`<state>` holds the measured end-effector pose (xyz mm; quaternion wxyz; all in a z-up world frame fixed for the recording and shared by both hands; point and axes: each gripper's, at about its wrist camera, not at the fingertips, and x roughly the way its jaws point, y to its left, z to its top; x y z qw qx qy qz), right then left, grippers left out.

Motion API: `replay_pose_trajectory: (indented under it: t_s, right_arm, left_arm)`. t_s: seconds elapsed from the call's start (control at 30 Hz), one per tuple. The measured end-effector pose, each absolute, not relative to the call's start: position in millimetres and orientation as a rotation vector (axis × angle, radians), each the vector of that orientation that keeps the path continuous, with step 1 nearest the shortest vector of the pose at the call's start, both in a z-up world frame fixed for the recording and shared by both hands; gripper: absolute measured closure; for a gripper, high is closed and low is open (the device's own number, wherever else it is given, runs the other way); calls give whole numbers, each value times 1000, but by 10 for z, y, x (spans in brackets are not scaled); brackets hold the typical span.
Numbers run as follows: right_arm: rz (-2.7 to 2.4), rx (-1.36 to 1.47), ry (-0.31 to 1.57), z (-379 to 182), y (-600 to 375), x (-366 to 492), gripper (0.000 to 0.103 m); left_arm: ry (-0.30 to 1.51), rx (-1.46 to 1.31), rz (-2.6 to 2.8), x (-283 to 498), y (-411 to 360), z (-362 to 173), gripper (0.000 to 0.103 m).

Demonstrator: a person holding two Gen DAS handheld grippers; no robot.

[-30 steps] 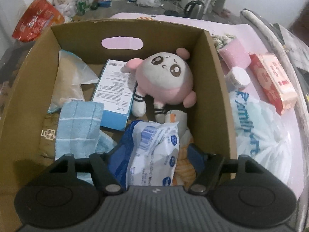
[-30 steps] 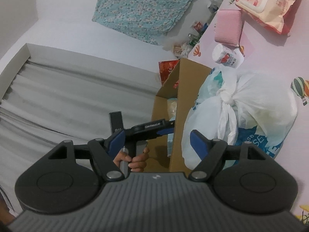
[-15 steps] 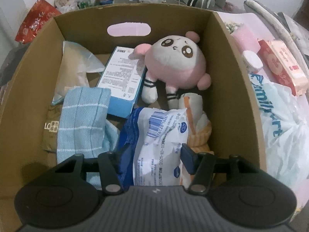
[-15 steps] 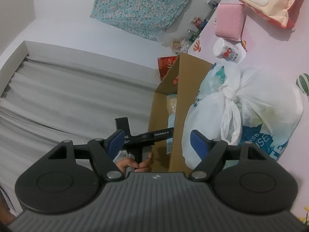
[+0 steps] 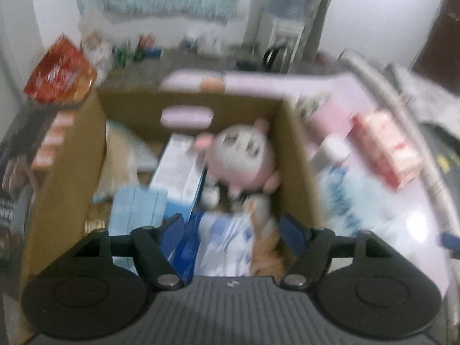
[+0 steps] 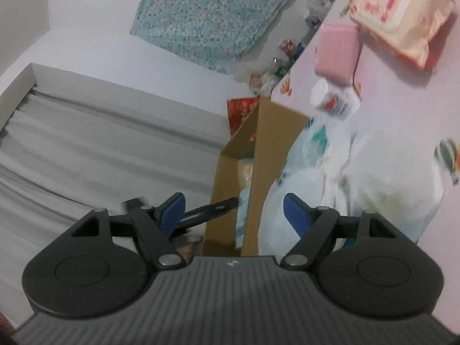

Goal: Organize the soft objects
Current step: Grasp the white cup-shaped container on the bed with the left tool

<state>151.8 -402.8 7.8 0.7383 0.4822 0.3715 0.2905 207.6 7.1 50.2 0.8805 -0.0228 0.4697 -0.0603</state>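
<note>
The cardboard box [image 5: 293, 155] stands on a pale pink sheet [image 6: 402, 97] printed with small balloons. Inside it one pink and white plush toy [image 5: 241, 158] leans toward the far right corner, with one blue and white carton [image 5: 178, 172] to its left. One light blue cloth [image 5: 138, 210] lies nearer the camera on the left. One white and blue packet [image 5: 224, 244] rests at the near edge beside an orange striped soft piece [image 5: 267, 247]. The view is blurred, so finer print cannot be read.

The left gripper [image 5: 233, 230] hangs over the near edge of the box; its jaws have just been opening and stand apart, with the packet below and between them but not pressed by the pads. The right gripper [image 6: 234, 207] is tilted on its side, jaws apart and empty, aimed at the outer wall of the box and one tied white plastic bag [image 6: 373, 189] just beside it.

Farther out on the sheet lie one small white jar [image 6: 333, 100], one pink folded cloth [image 6: 336, 49] and one red pack of wipes [image 6: 402, 14]. Beyond hang a grey curtain [image 6: 86, 149] and a teal flowered cloth [image 6: 212, 11] on the white wall. A red bag [image 5: 60, 72] sits on the floor behind the box.
</note>
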Motion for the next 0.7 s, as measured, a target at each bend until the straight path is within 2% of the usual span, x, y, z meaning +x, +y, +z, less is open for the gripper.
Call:
replay_pose_trajectory:
  t_s: [0.17, 0.3, 0.5, 0.7]
  right_arm:
    - [589, 1005, 799, -28, -4053, 1749, 27]
    - [555, 912, 807, -156, -3978, 1897, 30]
    - [556, 857, 832, -421, -3876, 2045, 49]
    - [580, 848, 811, -533, -3917, 2167, 51]
  left_arm:
    - [855, 1, -252, 2158, -281, 949, 19]
    - [885, 28, -342, 2448, -746, 989, 17]
    - [1020, 100, -374, 3026, -1481, 528, 20]
    - [1120, 164, -306, 3454, -1872, -12, 23]
